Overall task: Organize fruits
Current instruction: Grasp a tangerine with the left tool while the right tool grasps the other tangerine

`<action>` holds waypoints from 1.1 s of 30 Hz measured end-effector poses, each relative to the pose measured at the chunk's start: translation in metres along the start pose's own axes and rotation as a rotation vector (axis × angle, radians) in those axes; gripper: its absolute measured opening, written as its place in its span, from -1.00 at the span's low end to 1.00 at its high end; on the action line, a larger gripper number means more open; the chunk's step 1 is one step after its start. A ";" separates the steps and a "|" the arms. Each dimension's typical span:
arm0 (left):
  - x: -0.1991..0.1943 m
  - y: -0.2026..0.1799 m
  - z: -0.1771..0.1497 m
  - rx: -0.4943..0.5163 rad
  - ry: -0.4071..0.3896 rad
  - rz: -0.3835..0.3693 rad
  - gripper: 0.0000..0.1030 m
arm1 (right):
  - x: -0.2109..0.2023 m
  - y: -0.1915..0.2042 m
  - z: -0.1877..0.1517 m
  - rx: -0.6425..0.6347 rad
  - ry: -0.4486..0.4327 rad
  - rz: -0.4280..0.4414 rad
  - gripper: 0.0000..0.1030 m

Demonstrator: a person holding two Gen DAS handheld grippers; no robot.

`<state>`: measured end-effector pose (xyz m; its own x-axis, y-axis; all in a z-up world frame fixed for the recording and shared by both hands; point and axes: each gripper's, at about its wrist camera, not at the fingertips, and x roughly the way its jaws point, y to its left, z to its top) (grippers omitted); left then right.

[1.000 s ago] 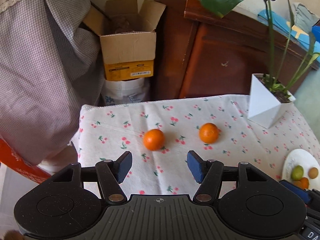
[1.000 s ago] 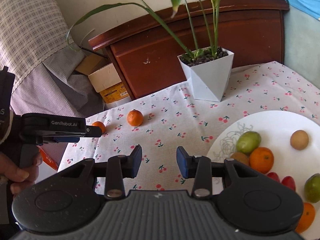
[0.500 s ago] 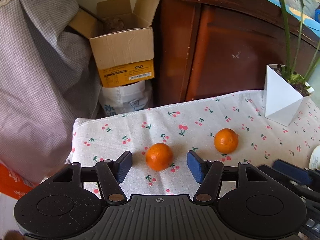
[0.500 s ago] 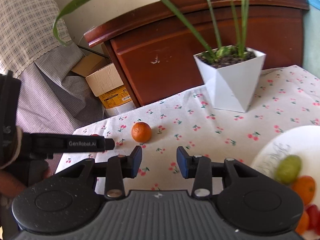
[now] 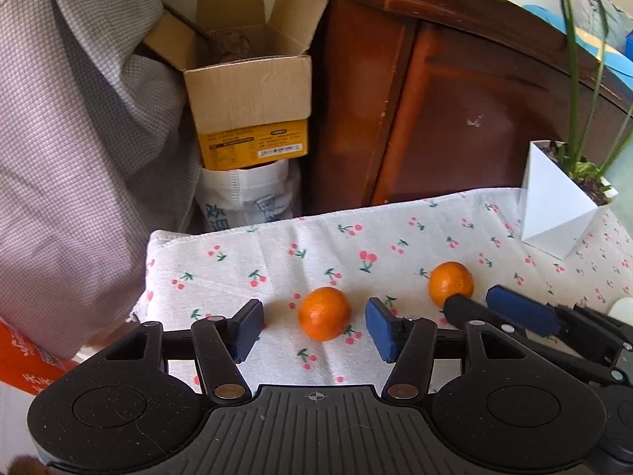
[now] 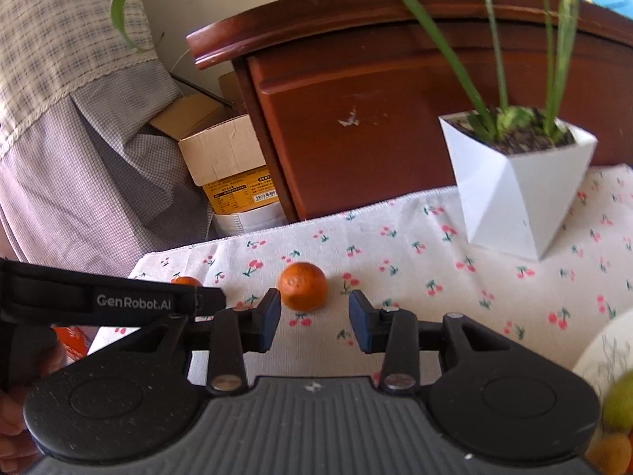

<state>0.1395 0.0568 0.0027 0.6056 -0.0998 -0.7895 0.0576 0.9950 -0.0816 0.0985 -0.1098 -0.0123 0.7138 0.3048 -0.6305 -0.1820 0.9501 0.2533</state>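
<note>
- The left gripper (image 5: 314, 330) has its jaws spread wide, each finger tipped with a flat blue rubbery pad (image 5: 379, 330) on a black plastic arm.
- A round orange (image 5: 324, 318) with dimpled, glossy skin sits on the cloth between those pads, a gap on each side, so nothing grips it.
- The right gripper (image 6: 314, 318) also stands wide apart and holds nothing; its body is ribbed grey-black plastic with speckled round covers.
- A second orange (image 6: 302, 286) lies just ahead of the right gripper's tips, nearer the left pad and close to touching it; whether they meet I cannot tell.
- In the left view this second orange (image 5: 451, 284) sits to the right of the first, with the right gripper's dark fingers reaching in from the right beside it.
- Both fruits rest on a tablecloth (image 5: 395, 253) of woven off-white fabric printed with small red cherries, its hemmed edge hanging over the far side.
- A white plant pot (image 6: 518, 190) with sharp angular facets stands on the cloth to the right, holding dark soil and long green leaves.
- A white plate (image 6: 601, 356) shows at the lower right edge, smooth and curved, with a green fruit (image 6: 619, 401) and an orange-coloured one blurred on it.
- Behind the table stand a polished reddish wooden cabinet (image 5: 455, 111) and an open corrugated cardboard box (image 5: 249, 99).
</note>
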 end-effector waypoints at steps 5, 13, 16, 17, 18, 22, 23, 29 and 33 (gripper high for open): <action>0.001 0.002 0.000 -0.005 -0.005 0.007 -0.14 | 0.010 0.007 0.005 -0.056 -0.006 -0.008 -0.25; 0.000 0.000 0.000 0.009 -0.007 -0.010 -0.30 | 0.017 0.010 0.005 -0.103 0.008 0.016 -0.44; 0.000 -0.001 0.000 0.012 -0.008 -0.031 -0.44 | 0.017 0.010 0.005 -0.097 0.008 0.020 -0.45; 0.000 -0.002 0.000 0.014 -0.006 -0.036 -0.50 | 0.017 0.009 0.005 -0.097 0.007 0.019 -0.45; 0.000 -0.003 0.000 0.018 -0.004 -0.041 -0.51 | 0.017 0.009 0.005 -0.097 0.006 0.016 -0.45; 0.000 -0.007 -0.001 0.032 -0.005 -0.054 -0.52 | 0.010 0.005 0.005 -0.089 -0.002 0.001 -0.46; -0.001 -0.008 -0.001 0.035 -0.006 -0.056 -0.52 | 0.008 0.004 0.005 -0.088 -0.002 0.000 -0.46; -0.008 -0.016 -0.002 0.040 -0.015 -0.078 -0.53 | -0.008 -0.007 0.004 -0.053 0.007 -0.008 -0.45; -0.024 -0.029 -0.001 0.051 -0.041 -0.115 -0.53 | -0.028 -0.015 0.003 -0.035 0.003 -0.026 -0.45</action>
<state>0.1227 0.0306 0.0232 0.6248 -0.2142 -0.7508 0.1680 0.9760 -0.1386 0.0837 -0.1331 0.0038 0.7164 0.2798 -0.6391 -0.1867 0.9595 0.2109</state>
